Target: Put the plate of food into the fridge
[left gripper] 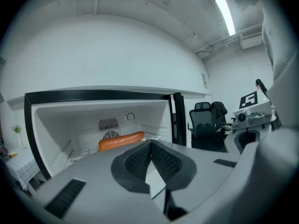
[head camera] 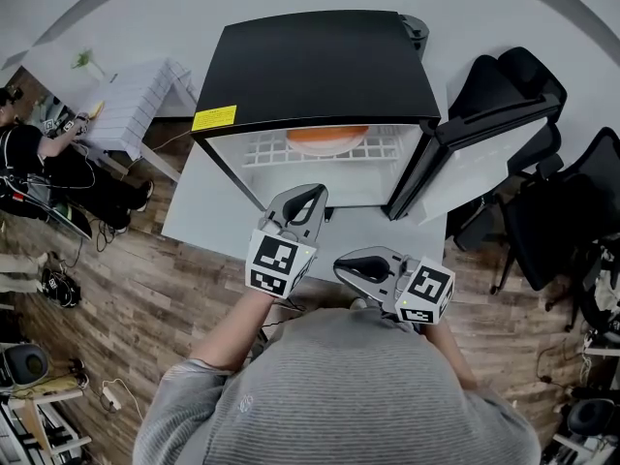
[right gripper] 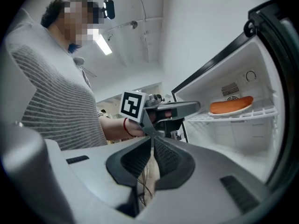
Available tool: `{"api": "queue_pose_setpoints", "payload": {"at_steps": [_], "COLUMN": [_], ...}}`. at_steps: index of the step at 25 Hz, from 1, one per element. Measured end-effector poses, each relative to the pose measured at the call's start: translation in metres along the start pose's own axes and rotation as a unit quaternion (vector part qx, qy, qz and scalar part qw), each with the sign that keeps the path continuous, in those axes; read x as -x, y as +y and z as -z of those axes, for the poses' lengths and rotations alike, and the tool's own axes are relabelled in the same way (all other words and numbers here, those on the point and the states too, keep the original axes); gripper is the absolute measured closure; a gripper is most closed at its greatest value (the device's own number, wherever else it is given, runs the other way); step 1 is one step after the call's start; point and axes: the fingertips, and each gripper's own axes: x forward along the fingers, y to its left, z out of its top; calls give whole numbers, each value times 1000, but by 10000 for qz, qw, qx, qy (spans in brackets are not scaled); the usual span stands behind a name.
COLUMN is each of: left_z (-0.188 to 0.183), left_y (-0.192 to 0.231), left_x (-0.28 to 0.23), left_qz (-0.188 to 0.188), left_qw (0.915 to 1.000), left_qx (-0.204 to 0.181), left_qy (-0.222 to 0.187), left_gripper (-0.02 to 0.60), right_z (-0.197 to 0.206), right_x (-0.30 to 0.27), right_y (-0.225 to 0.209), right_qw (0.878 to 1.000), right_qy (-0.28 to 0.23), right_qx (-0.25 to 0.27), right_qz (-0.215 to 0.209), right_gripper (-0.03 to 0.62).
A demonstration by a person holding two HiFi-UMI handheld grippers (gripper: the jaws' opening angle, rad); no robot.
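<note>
A white plate carrying a long orange sausage (head camera: 327, 139) sits on the wire shelf inside the open black-topped mini fridge (head camera: 320, 66). The same plate lies ahead in the left gripper view (left gripper: 121, 140) and at the right in the right gripper view (right gripper: 231, 105). My left gripper (head camera: 312, 195) hovers just in front of the fridge opening, with its jaws shut and empty (left gripper: 150, 143). My right gripper (head camera: 341, 264) is lower and nearer my body, pointing sideways toward the left gripper. Its jaws are shut on nothing (right gripper: 153, 139).
The fridge door (head camera: 455, 163) hangs open to the right. The fridge stands on a white table (head camera: 194, 211). Black office chairs (head camera: 528, 95) crowd the right side. At the left are a white slatted table (head camera: 136, 100) and a seated person (head camera: 29, 153).
</note>
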Motion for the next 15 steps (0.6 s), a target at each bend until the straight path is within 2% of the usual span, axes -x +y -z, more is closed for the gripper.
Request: {"api": "queue_pose_setpoints", "payload": {"at_steps": [6, 15], "left_z": [14, 32], "left_y": [-17, -37], "left_x": [12, 26], "left_qz": [154, 222], "left_qw": [9998, 9984], "left_qx": [118, 506], "left_qy": [54, 95], "left_gripper": [571, 571], "right_z": [-4, -4], "right_x": [6, 13], "right_y": [-25, -47], "right_qw": [9967, 9893], "right_qy": [-230, -360], "right_qx": [68, -19], "right_qz": [779, 1416], "right_gripper": [577, 577]}}
